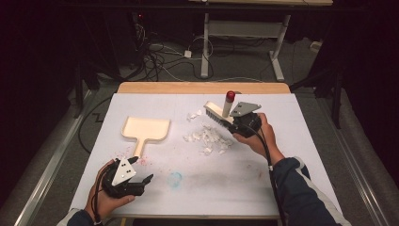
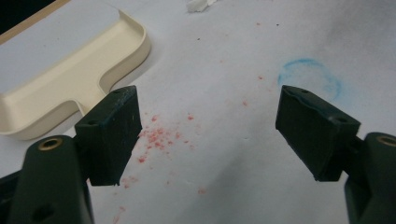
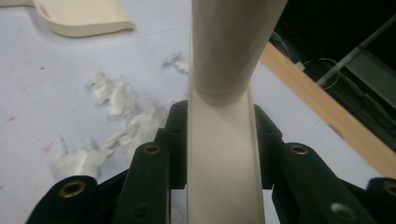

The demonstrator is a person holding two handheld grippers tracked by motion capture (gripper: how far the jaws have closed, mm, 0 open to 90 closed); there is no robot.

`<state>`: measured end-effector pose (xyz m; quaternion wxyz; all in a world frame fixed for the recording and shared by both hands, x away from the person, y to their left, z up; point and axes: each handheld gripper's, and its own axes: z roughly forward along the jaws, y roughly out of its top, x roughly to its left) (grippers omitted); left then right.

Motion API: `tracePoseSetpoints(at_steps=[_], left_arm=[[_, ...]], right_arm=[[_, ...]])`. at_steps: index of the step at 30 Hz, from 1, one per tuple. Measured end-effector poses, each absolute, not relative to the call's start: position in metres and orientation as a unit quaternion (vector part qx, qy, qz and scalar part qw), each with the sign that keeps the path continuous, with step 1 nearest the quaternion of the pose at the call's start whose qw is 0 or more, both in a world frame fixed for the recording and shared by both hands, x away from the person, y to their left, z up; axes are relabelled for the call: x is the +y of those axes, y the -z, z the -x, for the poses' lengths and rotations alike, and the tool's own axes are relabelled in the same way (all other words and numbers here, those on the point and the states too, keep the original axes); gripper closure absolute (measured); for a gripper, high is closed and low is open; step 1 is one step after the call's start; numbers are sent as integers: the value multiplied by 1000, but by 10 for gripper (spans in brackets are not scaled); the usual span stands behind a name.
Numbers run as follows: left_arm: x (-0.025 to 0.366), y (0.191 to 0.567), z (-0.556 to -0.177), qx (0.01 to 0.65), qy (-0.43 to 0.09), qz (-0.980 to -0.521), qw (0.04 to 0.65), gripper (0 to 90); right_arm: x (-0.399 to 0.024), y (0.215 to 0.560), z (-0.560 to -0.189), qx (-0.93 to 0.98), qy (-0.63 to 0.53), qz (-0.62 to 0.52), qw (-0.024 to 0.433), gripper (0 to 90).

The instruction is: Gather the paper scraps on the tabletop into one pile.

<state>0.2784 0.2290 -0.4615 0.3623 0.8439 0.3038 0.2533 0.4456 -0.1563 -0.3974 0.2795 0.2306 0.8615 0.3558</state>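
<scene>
Nearest the camera, our left gripper hovers low at the near left of the white table, jaws spread wide and holding nothing; between them in the left gripper view we see bare tabletop dusted with red specks and a faint blue ring. It waits just short of the cream dustpan, whose handle points back toward it, apparently so the pan can be picked up or steadied once the sweeping calls for it.

Farther out and to the right, our right gripper is clamped hard on the cream handle of a small brush; the right gripper view shows the black jaws pressed against both sides of that handle. The brush's red-tipped end stands up and away from us, while its bristled head sits at the far right edge of the litter, a hold that seems chosen to drag debris leftward.

That litter, a scatter of torn white paper scraps, lies mid-table between brush and dustpan, near the brush and apart from the pan. We judge the sweep barely begun: the scraps remain spread out, none in the pan.
</scene>
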Motion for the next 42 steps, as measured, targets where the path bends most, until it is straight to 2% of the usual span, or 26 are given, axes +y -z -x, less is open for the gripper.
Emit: tracePoseSetpoints(at_steps=[7, 14, 19, 28, 30, 34, 39, 42], left_arm=[[230, 461, -279, 306, -254, -843, 363, 216], [231, 462, -281, 311, -251, -842, 363, 216], [229, 464, -282, 310, -246, -844, 361, 216], [229, 465, -280, 312, -238, -847, 359, 216], [229, 465, -280, 311, -237, -847, 359, 216], [228, 466, -279, 308, -237, -849, 358, 216], [227, 465, -278, 303, -238, -851, 357, 216], [226, 465, -278, 299, -240, -853, 354, 216]], right_arm=[[-145, 396, -481, 858, -348, -236, 296, 678], [-120, 414, -519, 859, -329, -234, 314, 678], [-96, 432, -531, 863, -320, -219, 324, 678], [-63, 450, -520, 887, -307, -154, 310, 677], [-61, 451, -515, 891, -315, -144, 294, 677], [-64, 452, -505, 904, -319, -111, 262, 672], [-75, 451, -493, 910, -324, -88, 245, 671], [-93, 447, -483, 912, -336, -76, 222, 673]])
